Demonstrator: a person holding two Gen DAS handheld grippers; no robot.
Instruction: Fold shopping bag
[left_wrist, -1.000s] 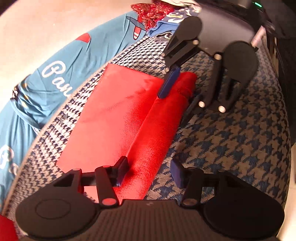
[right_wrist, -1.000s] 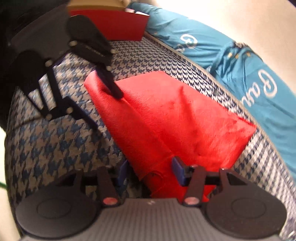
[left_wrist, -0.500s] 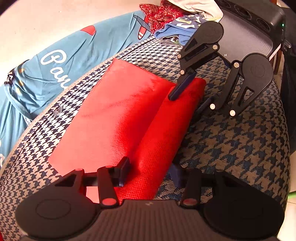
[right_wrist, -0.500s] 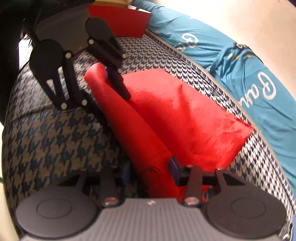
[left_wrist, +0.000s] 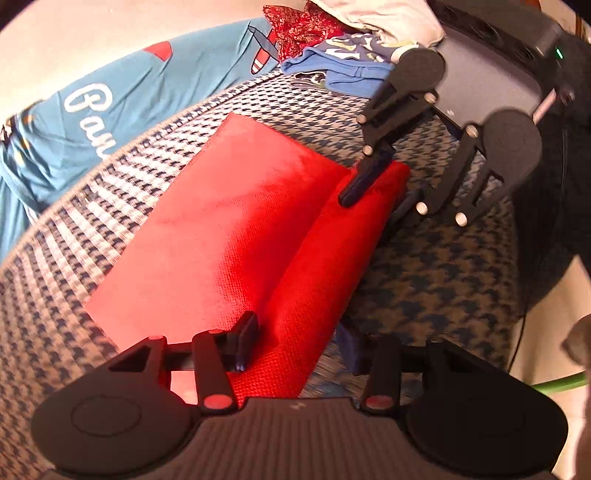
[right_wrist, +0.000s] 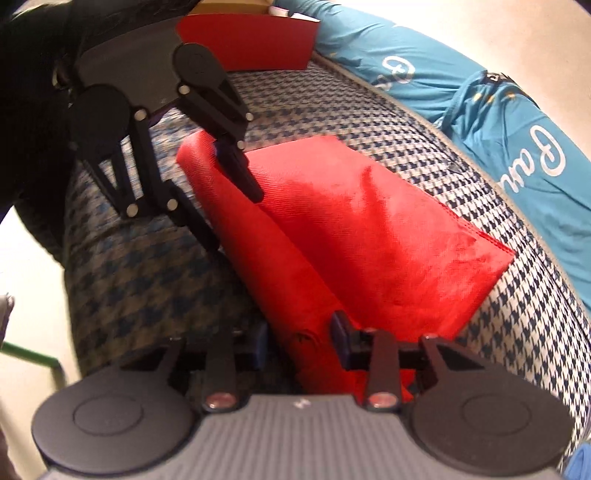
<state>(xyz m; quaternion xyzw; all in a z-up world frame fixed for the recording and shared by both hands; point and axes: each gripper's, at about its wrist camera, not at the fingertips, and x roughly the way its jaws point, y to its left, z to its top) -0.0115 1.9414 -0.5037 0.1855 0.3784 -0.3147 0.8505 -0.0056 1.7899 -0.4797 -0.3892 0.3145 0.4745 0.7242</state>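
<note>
A red fabric shopping bag (left_wrist: 229, 221) lies flat on a blue-and-white houndstooth cushion (left_wrist: 443, 277), with its long near edge raised into a fold (left_wrist: 332, 258). My left gripper (left_wrist: 299, 343) has its jaws around one end of that raised fold. My right gripper (right_wrist: 299, 339) has its jaws around the other end of the fold (right_wrist: 277, 266). Each gripper shows in the other's view: the right one (left_wrist: 373, 192) and the left one (right_wrist: 229, 192). Both jaws stand fairly wide with fabric between them; how firm the hold is I cannot tell.
A teal printed shirt (left_wrist: 92, 118) lies beyond the cushion, also in the right wrist view (right_wrist: 517, 110). Piled clothes (left_wrist: 332, 55) and a dark grey box (left_wrist: 491, 81) sit at the far end. A second red folded piece (right_wrist: 247, 40) lies at the other end.
Both grippers have carried the raised fold a little further over the flat part of the bag. The cameras have pulled back slightly, showing more cushion.
</note>
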